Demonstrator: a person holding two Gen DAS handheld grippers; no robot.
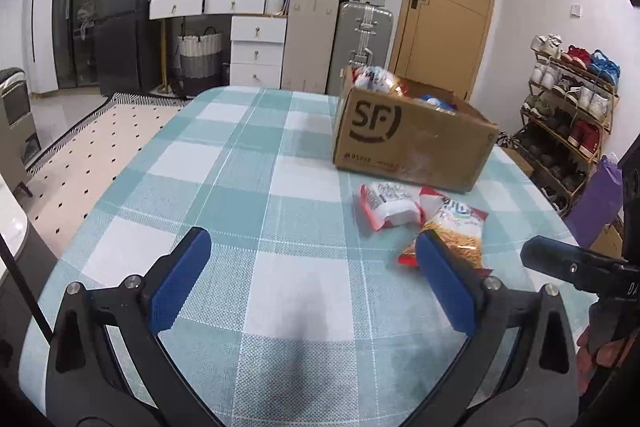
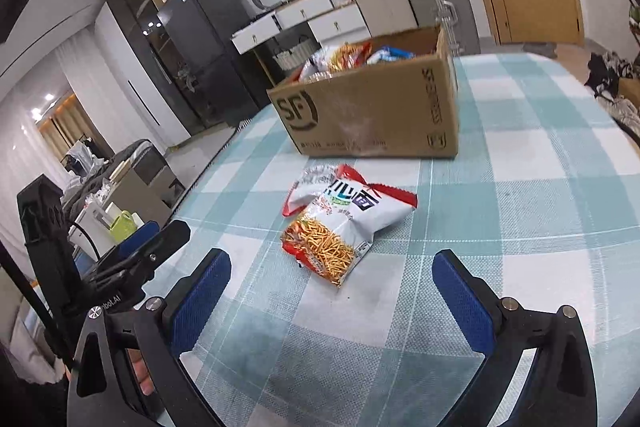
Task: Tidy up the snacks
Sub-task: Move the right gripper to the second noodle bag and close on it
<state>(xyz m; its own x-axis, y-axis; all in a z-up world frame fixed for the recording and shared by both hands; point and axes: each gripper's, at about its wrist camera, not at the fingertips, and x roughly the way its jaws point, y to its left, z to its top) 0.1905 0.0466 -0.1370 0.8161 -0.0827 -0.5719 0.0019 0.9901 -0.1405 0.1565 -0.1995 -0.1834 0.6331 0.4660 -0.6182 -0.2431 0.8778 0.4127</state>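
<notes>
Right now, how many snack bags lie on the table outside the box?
2. A noodle bag lies in front of the box; a white bag lies partly under it, nearer the box. Others may be hidden behind the box.

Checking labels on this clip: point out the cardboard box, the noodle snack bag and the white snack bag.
cardboard box [image 2: 360,115]: right wrist view, front wall beside the logo.
noodle snack bag [image 2: 340,227]: right wrist view, middle of its face.
white snack bag [image 1: 388,205]: left wrist view, its white centre.

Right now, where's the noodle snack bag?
The noodle snack bag lies flat on the checked tablecloth, just before the SF cardboard box, overlapping a second white-and-red packet.
</notes>
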